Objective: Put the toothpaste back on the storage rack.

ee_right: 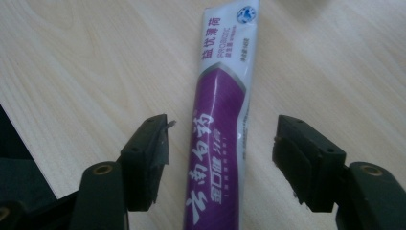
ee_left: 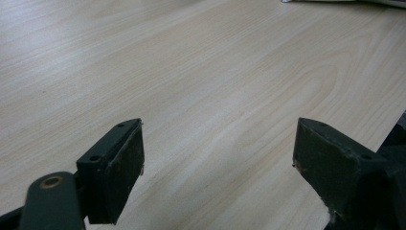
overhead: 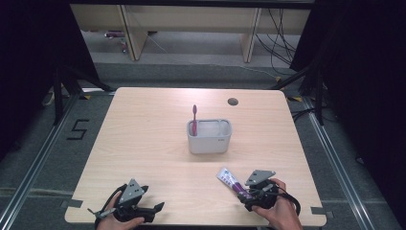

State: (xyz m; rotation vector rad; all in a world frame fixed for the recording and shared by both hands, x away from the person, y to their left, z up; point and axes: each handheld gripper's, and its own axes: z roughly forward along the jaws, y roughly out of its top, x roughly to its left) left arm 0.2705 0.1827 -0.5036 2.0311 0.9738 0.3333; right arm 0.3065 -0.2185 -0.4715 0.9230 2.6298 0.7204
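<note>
A purple and white toothpaste tube lies flat on the wooden table, near its front right. My right gripper straddles the tube's lower half with a gap on both sides of it, so its pads do not touch it. From above, the tube points from that gripper toward the middle. A grey holder stands at mid-table with a red toothbrush upright in its left compartment. My left gripper rests open at the front left over bare wood.
A round cable hole sits near the table's far edge. Wooden furniture legs and loose cables lie on the floor beyond the table. Dark curtains hang at both sides.
</note>
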